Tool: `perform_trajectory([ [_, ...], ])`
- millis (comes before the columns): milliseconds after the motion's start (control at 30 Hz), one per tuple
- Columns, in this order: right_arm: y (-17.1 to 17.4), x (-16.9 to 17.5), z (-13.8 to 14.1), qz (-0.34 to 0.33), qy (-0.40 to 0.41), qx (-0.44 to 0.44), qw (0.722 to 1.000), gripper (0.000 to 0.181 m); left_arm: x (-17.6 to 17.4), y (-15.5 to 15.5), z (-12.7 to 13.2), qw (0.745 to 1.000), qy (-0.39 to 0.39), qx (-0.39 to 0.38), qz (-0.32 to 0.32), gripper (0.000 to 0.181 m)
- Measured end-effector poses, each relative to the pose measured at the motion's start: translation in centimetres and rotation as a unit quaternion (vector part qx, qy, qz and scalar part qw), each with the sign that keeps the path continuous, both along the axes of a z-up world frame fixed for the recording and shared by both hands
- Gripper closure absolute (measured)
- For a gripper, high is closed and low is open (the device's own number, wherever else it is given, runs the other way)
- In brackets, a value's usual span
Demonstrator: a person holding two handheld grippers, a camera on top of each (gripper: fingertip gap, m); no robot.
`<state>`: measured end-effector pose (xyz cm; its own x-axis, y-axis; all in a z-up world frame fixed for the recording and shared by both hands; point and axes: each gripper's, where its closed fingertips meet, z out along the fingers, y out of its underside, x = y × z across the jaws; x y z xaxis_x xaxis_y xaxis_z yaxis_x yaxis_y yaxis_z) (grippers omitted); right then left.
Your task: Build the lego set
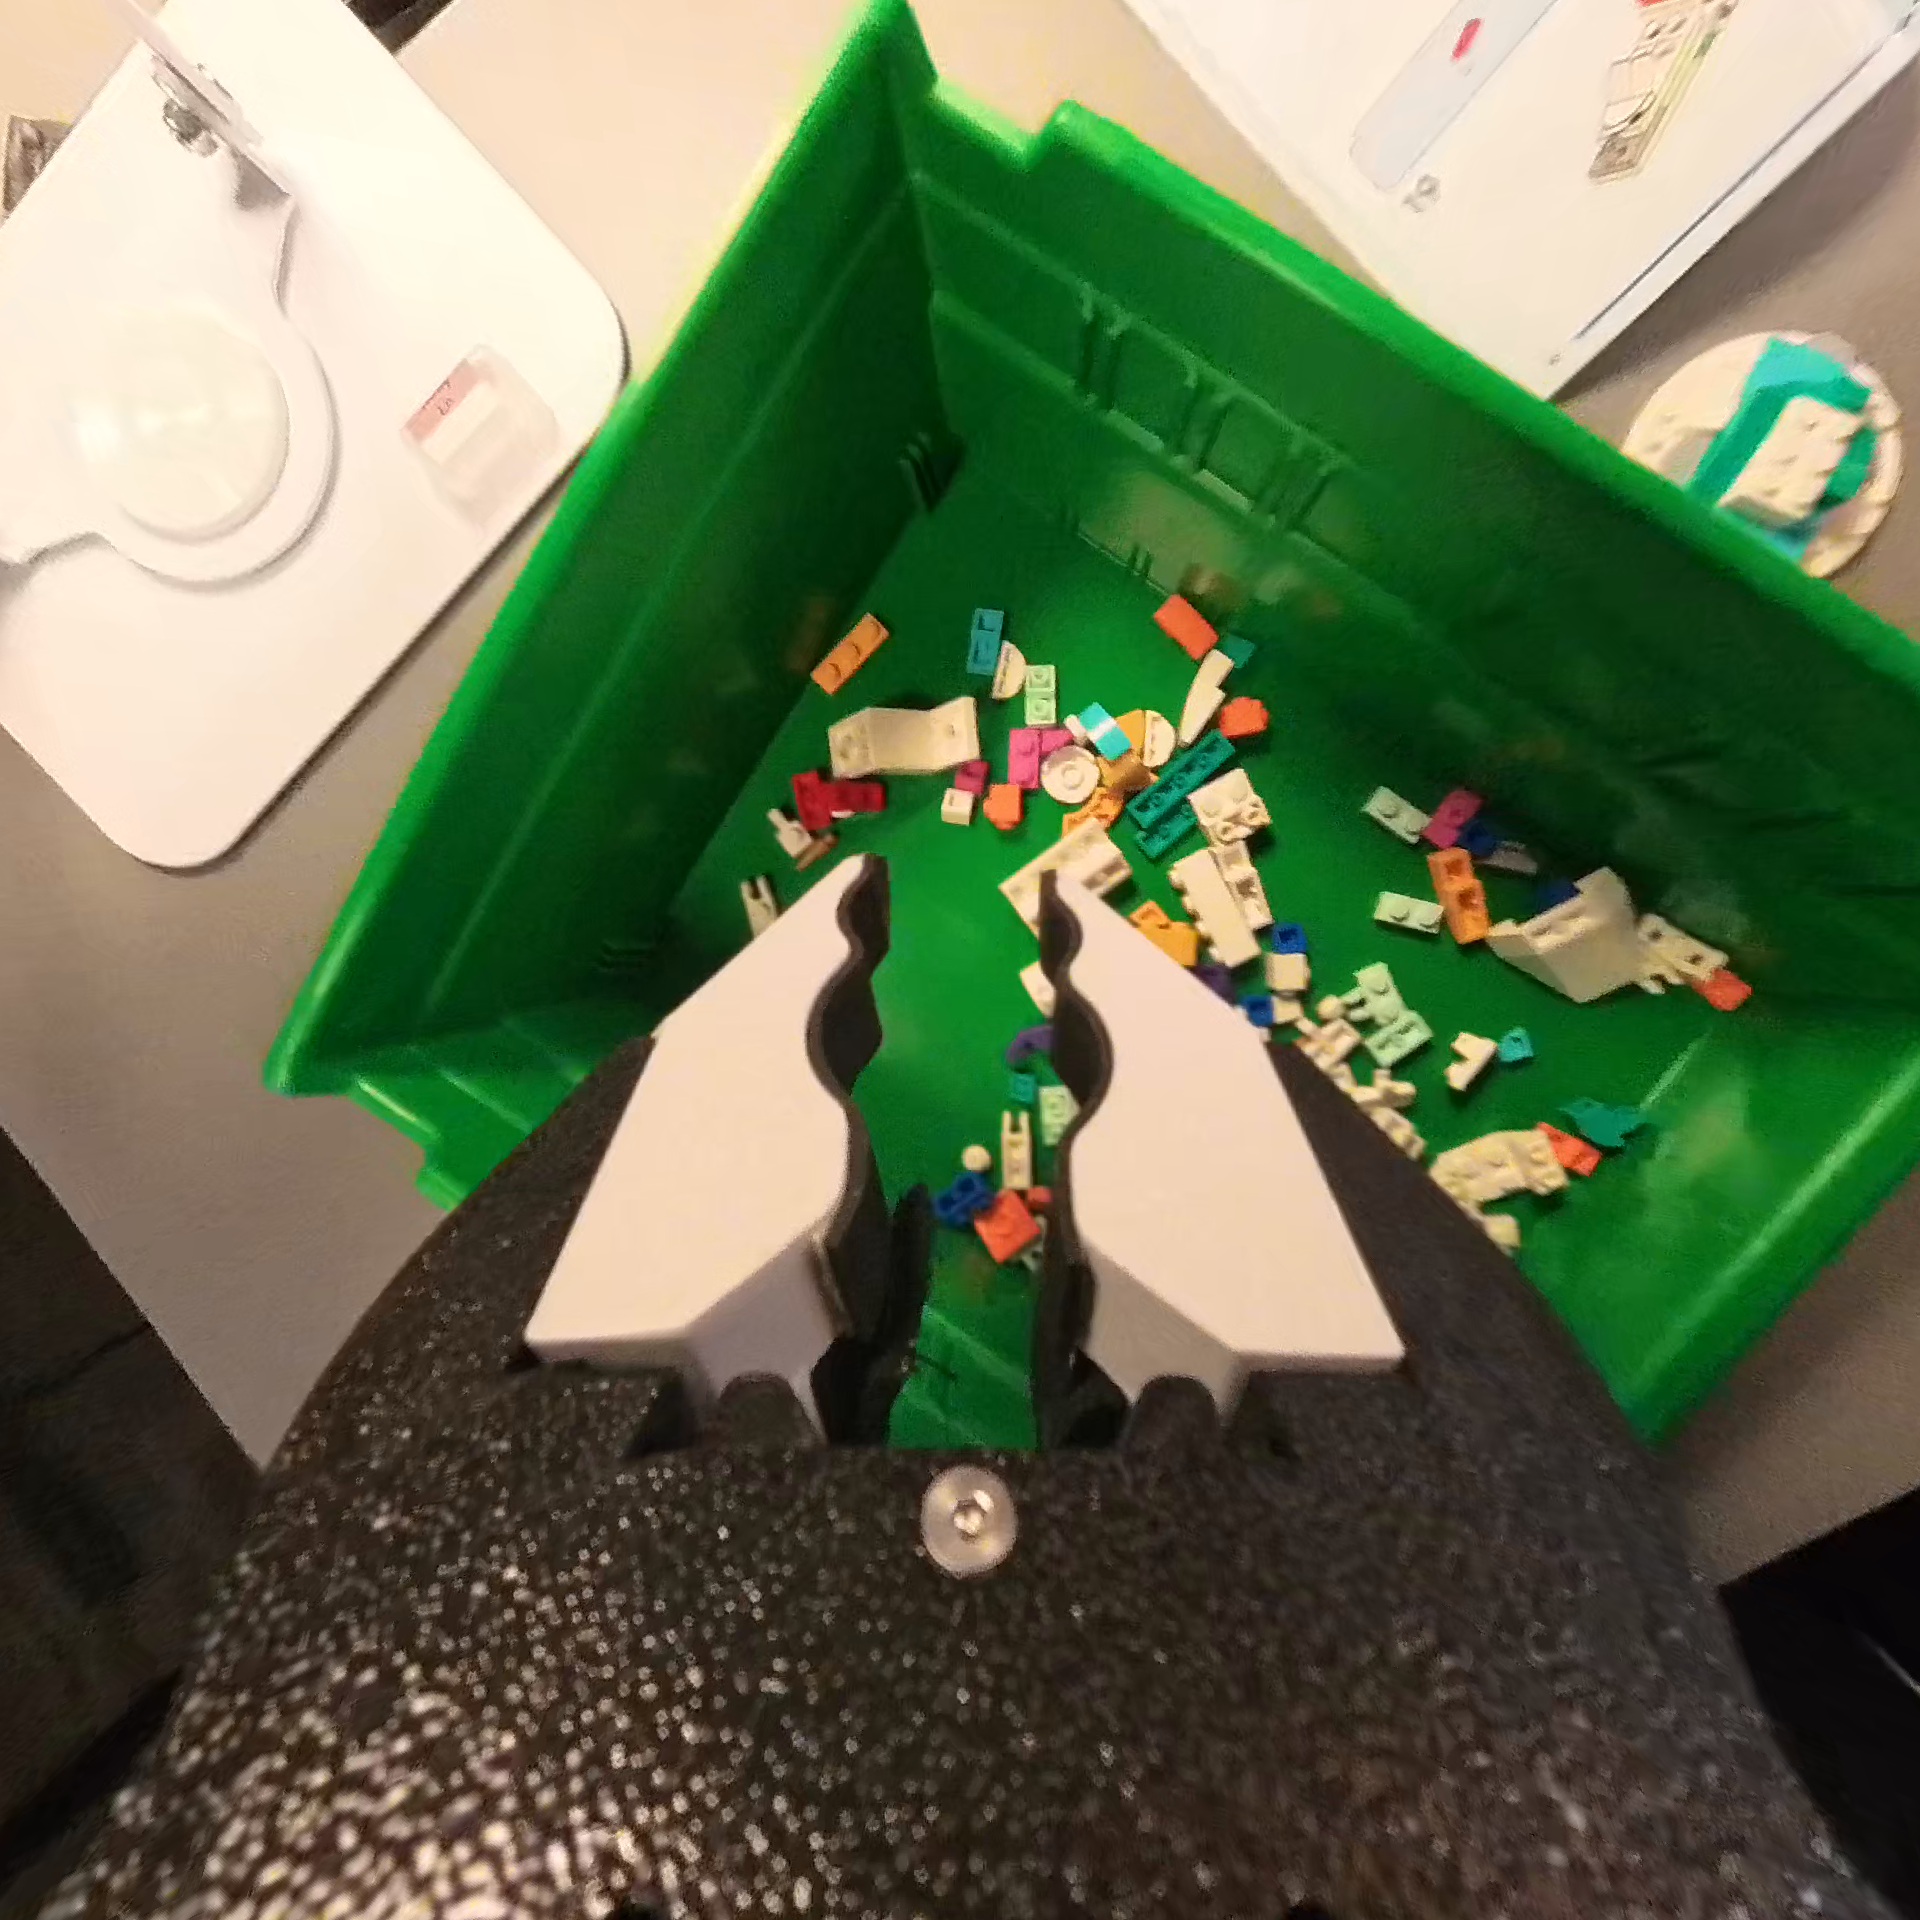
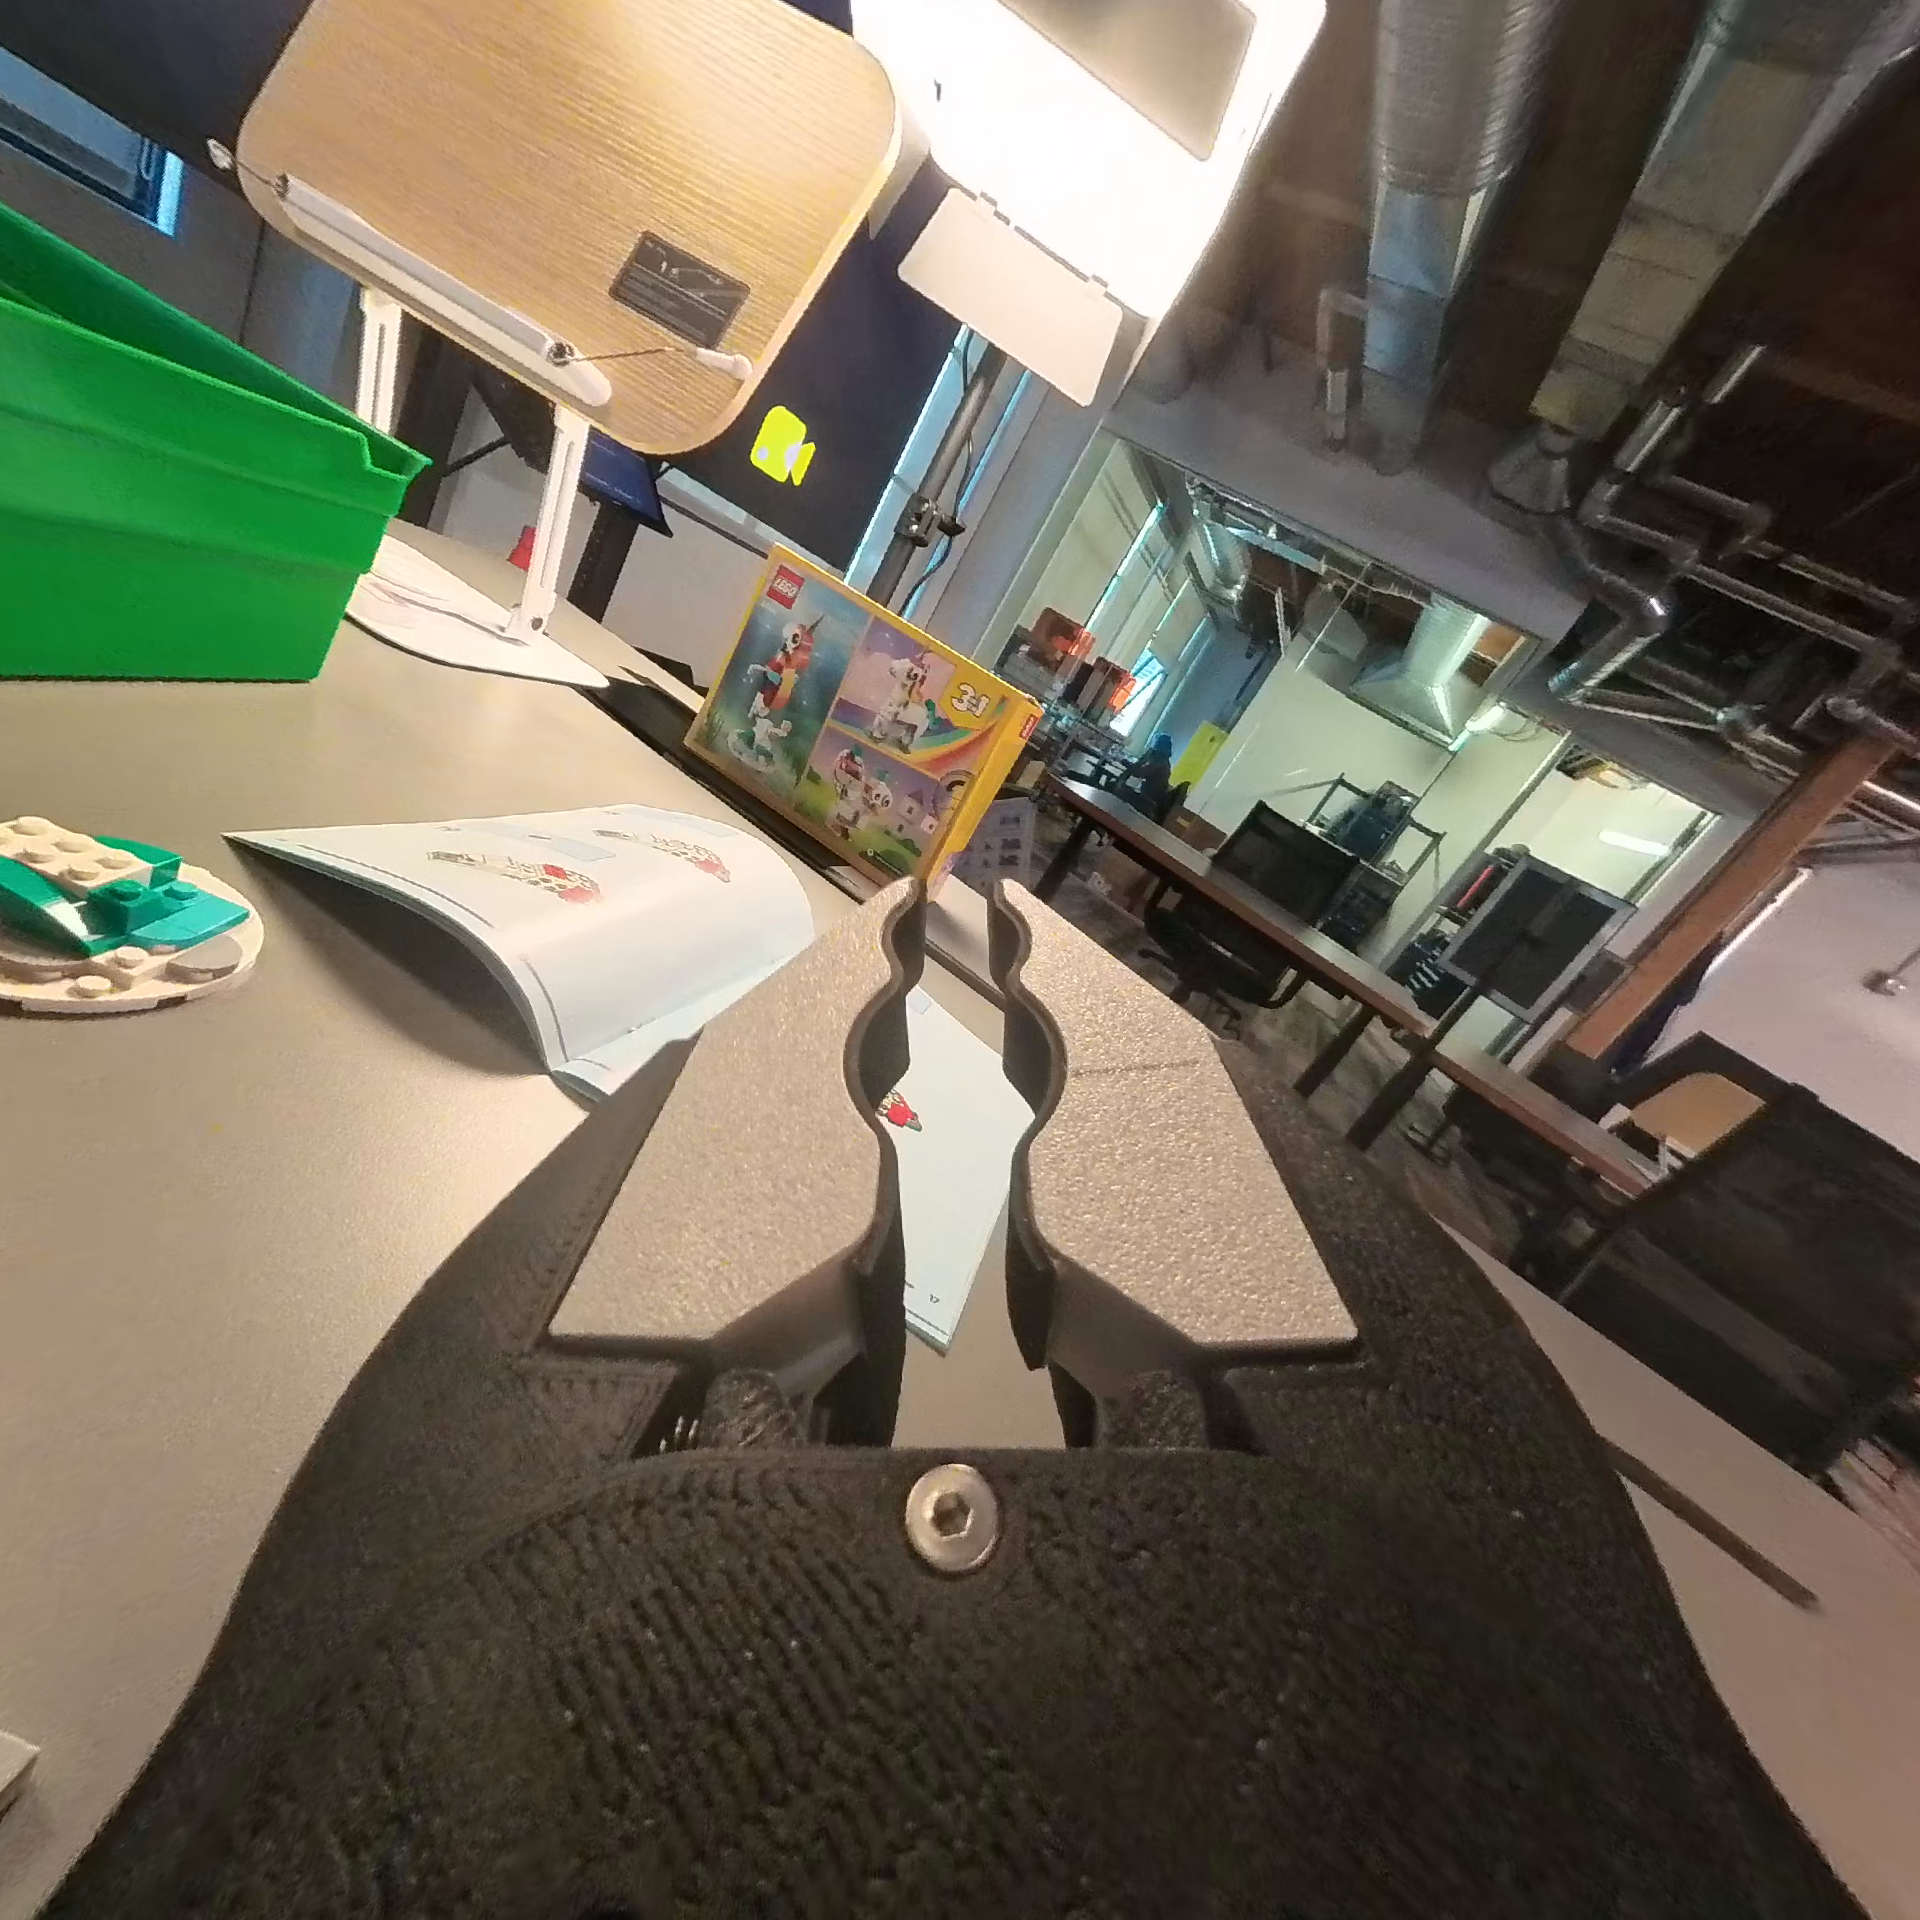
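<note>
Left gripper (image 1: 966, 883) is hovering open and empty over loose bricks (image 1: 1195, 852) in a green bin (image 1: 727, 436). Right gripper (image 2: 954, 902) is resting open, empty, above the booklet (image 2: 540, 904) beside the partial build (image 2: 104, 914).

Your left wrist view is smeared with motion blur: the green bin (image 1: 1351, 436) and its loose bricks (image 1: 1164, 831) look soft, colours oversaturated. Your right wrist view is sharper, but the lamp panel (image 2: 1101, 156) overhead blows out to white glare. Straight edges bow near both frames' borders, and the booklet (image 2: 582, 914) casts a soft shadow on the table.
</note>
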<state>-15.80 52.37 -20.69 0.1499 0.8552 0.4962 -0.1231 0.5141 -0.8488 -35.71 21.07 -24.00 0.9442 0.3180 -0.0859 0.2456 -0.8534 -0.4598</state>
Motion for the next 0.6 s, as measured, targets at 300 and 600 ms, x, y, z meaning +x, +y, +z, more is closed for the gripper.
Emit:
perform_trajectory([
  [300,0.1,-0.1,-0.1,-0.004,-0.003,0.005,1.0,0.171,-0.4,0.3,-5.8,0.99,-0.079,-0.116,-0.017,0.159],
  [600,0.1,-0.1,-0.1,-0.004,-0.003,0.005,1.0,0.171,-0.2,1.4,-7.3,0.99,-0.102,-0.095,-0.024,0.162],
])
